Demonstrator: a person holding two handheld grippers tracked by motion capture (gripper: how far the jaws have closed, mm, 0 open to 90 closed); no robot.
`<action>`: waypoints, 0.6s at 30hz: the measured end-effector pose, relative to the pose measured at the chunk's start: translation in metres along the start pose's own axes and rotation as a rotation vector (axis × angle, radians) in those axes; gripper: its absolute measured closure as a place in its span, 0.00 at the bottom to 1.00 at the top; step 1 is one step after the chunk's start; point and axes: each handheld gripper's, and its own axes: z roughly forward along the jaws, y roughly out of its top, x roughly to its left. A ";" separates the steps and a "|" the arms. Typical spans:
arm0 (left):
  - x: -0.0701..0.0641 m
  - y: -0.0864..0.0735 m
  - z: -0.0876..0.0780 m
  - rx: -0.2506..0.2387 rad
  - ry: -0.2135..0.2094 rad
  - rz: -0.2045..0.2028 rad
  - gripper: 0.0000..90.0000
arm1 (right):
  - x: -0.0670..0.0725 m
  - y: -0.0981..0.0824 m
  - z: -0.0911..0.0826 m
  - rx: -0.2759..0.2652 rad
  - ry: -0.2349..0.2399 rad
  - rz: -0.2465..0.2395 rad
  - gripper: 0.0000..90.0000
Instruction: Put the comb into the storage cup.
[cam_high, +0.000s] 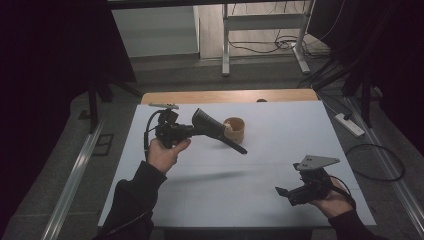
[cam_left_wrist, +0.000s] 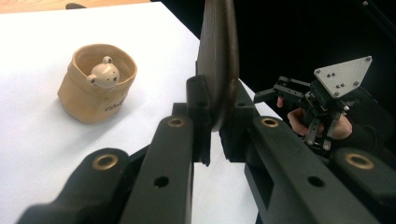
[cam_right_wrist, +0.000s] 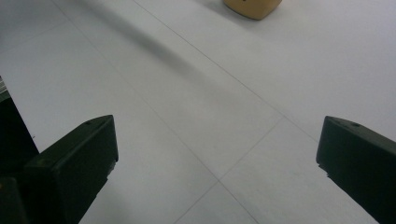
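At the white table (cam_high: 280, 125), the left gripper (cam_high: 210, 127) was clamped tight on a dark, flat utensil (cam_left_wrist: 217, 56), its 2 jaws pressing the blade edge-on from either side while the thin end slanted out past the jaws, above the tabletop, toward the person's right. Just beyond it sat a tan pot (cam_high: 234, 129) with a small bear (cam_left_wrist: 103, 74) tucked inside, upright near the far middle of the table. The right gripper (cam_high: 286, 195) hung low over the near right corner, well apart from both, its jaws spread wide and holding nothing. The step in hand appeared to be bringing the utensil to the pot, perhaps to stand it inside beside the bear. Doing that well likely meant keeping the firm squeeze, since a thin blade pinched on its flat faces could pivot between the pads; turning the wrist so the thin end pointed down before lowering; and aiming for the open part of the rim rather than the bear's head. The pot looked soft and light, so a sideways nudge could tip or slide it. The idle right gripper might usefully come across and steady the pot's wall. Whether the utensil was a spoon or a spatula could not be told.
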 end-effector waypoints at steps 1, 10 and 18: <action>0.000 0.001 0.000 -0.002 0.003 0.001 0.92 | 0.000 -0.001 -0.001 0.001 -0.002 0.002 0.00; 0.003 0.007 -0.005 -0.017 0.018 -0.005 0.92 | -0.004 -0.009 -0.009 0.009 -0.024 0.027 0.00; 0.005 0.014 -0.009 -0.027 0.026 -0.009 0.92 | -0.007 -0.016 -0.016 0.013 -0.046 0.051 0.00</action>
